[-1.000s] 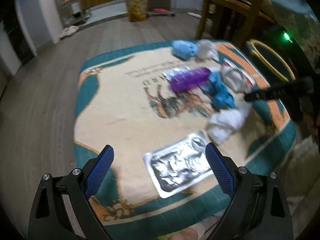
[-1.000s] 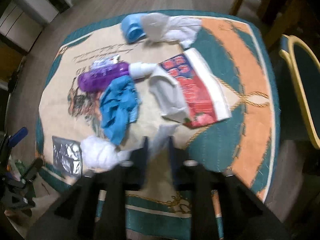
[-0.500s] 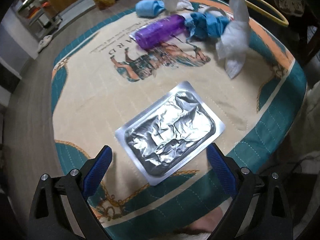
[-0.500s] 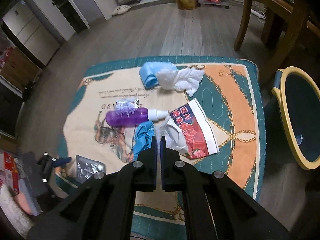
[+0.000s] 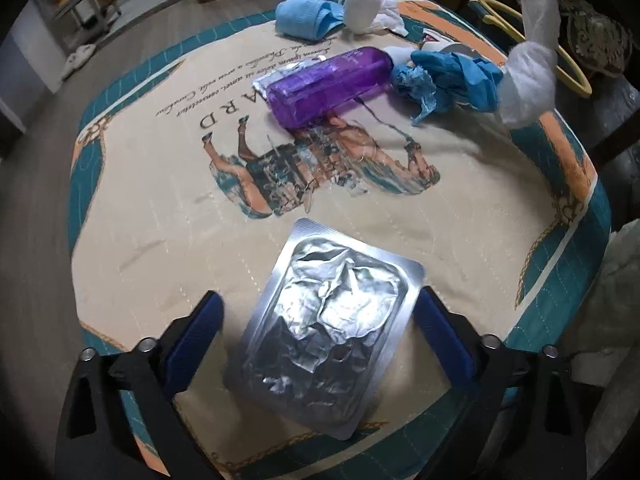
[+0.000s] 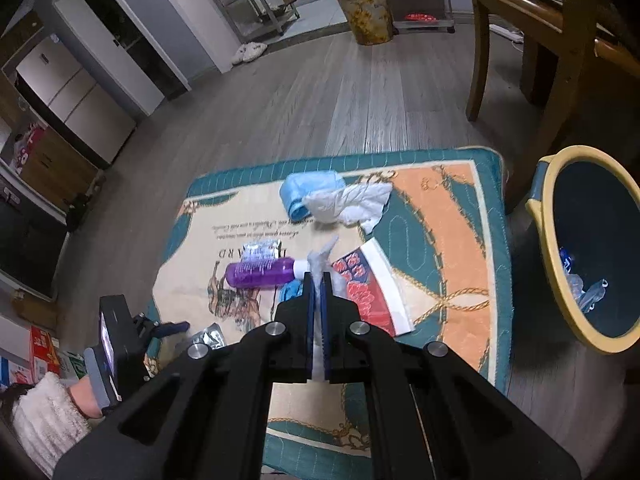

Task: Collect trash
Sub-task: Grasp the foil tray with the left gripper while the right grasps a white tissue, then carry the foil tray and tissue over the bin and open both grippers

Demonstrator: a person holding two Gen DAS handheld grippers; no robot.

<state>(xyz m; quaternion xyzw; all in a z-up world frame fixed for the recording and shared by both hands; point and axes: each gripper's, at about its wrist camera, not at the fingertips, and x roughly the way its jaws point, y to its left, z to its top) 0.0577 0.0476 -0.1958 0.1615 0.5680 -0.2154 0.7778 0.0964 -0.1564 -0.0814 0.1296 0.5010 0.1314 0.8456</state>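
Note:
A crumpled silver foil pack (image 5: pixel 332 320) lies flat near the front edge of the printed mat (image 5: pixel 160 200). My left gripper (image 5: pixel 318 300) points steeply down over it. Its jaws are closing with the pack between the blue pads. The right pad is at the pack's edge and the left pad (image 5: pixel 196 332) still shows a gap. My right gripper (image 6: pixel 317 276) is shut on a white tissue wad (image 5: pixel 528 80), which hangs in the air above the mat's right side. Its top pokes out past the pads.
On the mat lie a purple bottle (image 5: pixel 328 80), a blue glove (image 5: pixel 448 76), a blue rolled mask (image 5: pixel 304 20), a white tissue (image 5: pixel 366 2) and a red-and-white packet (image 6: pixel 368 292). A yellow-rimmed bin (image 6: pixel 536 208) stands right of the mat, wooden chair legs (image 6: pixel 480 60) behind it.
My left gripper came down over the foil pack, which now sits between narrower jaws. My right gripper rose from the mat with the white tissue wad in it.

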